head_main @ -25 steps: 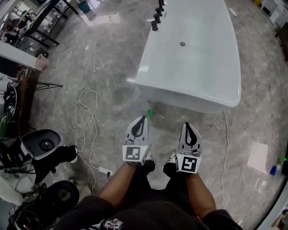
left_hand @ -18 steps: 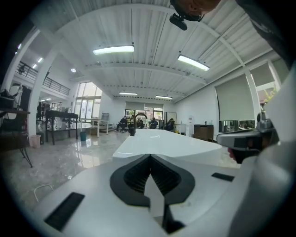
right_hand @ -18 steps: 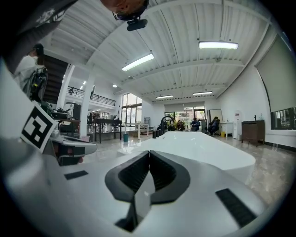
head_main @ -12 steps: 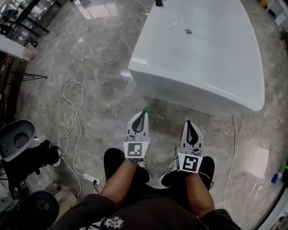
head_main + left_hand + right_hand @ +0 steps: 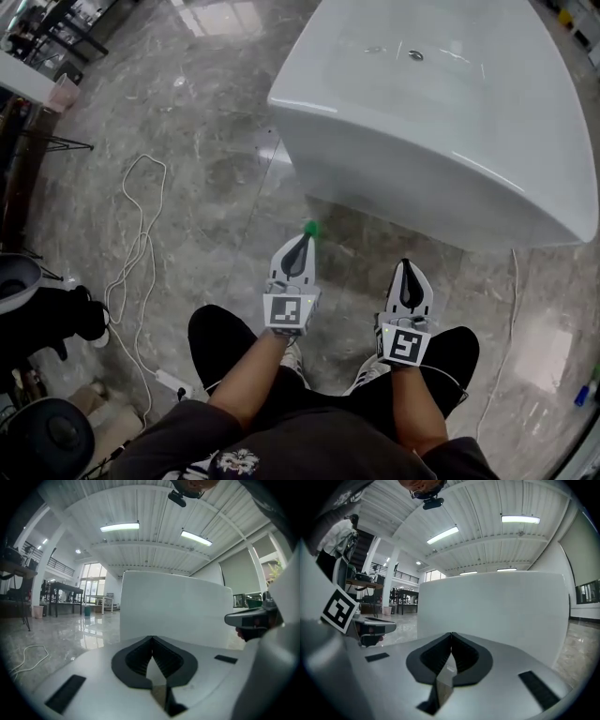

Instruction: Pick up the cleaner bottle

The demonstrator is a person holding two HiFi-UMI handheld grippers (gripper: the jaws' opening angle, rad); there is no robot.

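Grey veined marble floor (image 5: 206, 187) fills the head view, with one white bathtub (image 5: 431, 141) standing on it at the upper right. The person crouches just short of the tub's near wall.

The cleaner bottle (image 5: 310, 227) shows only as a green cap on the floor, between the person and the tub's near wall, close to that wall's left corner. Its body is hidden behind the tool tip. It is probably upright, with its long axis pointing up toward the camera, but that cannot be confirmed. Neither gripper view shows it.

The left tool (image 5: 301, 242) points at the tub, and the cap sits just beyond its tip, slightly to the right. The right tool (image 5: 406, 266) is well apart from the cap, so the left hand is the nearer one.

Both tools have their jaws pressed together at the tips, with nothing between them. The left would have to open before it could take the bottle.

Count: two tools, one tub, one bottle by the tub, and one white cable (image 5: 141, 234) looping over the floor at the left.
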